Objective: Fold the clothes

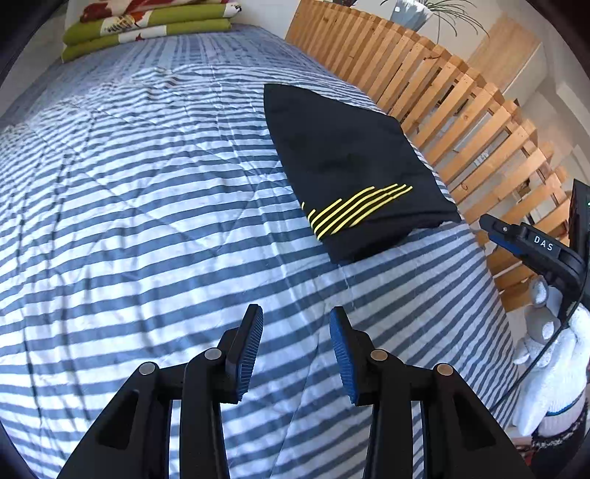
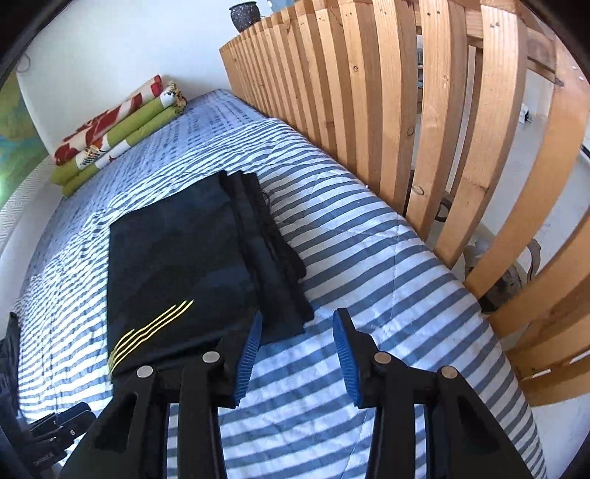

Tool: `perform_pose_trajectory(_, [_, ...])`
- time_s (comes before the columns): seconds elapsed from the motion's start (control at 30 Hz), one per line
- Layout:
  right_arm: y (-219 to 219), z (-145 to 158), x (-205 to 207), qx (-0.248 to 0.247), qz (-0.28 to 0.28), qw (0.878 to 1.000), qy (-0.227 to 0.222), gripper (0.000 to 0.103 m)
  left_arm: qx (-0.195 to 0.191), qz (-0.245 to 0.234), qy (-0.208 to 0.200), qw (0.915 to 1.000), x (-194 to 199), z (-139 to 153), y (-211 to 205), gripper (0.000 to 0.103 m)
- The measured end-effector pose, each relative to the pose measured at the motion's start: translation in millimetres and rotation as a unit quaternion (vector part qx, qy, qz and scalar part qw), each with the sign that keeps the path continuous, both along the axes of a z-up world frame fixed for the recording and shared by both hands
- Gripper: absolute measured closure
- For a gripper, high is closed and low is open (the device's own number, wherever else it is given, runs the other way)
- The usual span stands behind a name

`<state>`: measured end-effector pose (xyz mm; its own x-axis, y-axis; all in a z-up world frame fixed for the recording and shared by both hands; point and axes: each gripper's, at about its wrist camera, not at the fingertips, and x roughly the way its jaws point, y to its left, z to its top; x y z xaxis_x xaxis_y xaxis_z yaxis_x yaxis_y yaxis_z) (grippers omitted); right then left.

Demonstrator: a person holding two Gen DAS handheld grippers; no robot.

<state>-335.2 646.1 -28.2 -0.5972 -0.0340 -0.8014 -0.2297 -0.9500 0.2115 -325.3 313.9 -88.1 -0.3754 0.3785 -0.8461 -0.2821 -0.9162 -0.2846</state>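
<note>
A folded black garment with thin yellow stripes lies flat on a bed covered by a blue-and-white striped quilt, close to the bed's long edge that runs beside a fence of upright light wooden slats. In the right wrist view the same garment shows several stacked layers along the side that faces the slats, and its yellow stripes sit at the corner nearest the camera. The left gripper hangs above bare quilt near the foot of the bed, well apart from the garment; its black jaws with blue ribbed pads stand apart with nothing between them. The right gripper is released too, its jaws parted over the quilt just beside the garment's near corner, the left-hand pad overlapping the cloth's edge in the view without pinching it. From the left wrist view the right gripper appears at the bed's edge by the slats, held by a hand in a white knitted glove. At the head of the bed, against the white wall, rests a folded blanket in green, white and red floral print. A dark speckled pot stands on top of the slat fence.
</note>
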Motion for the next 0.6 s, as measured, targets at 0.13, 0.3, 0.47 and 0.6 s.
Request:
perform_pose_trajectory(0.13, [-35.8, 25.8, 51.2, 0.005, 0.042, 0.999, 0.007, 0.064, -0.02, -0.003, 0.034, 0.9992, 54.2, 38.5, -27.0, 0.061])
perform_pose_trajectory(0.3, [-90.6, 57.7, 139.3, 0.024, 0.083, 0.996, 0.027, 0.059, -0.021, 0.001, 0.077, 0.9968, 133.8, 82.8, -62.6, 0.055])
perform_pose_trajectory(0.47, [-145.4, 73.5, 233.5, 0.053, 0.107, 0.992, 0.048, 0.058, -0.045, -0.004, 0.122, 0.9915, 219.8, 109.5, -96.8, 0.05])
perform_pose_trajectory(0.6, [-180.1, 82.4, 301.4, 0.073, 0.116, 0.988, 0.067, 0.057, -0.044, 0.0, 0.139, 0.9893, 279.0, 123.4, -126.5, 0.046])
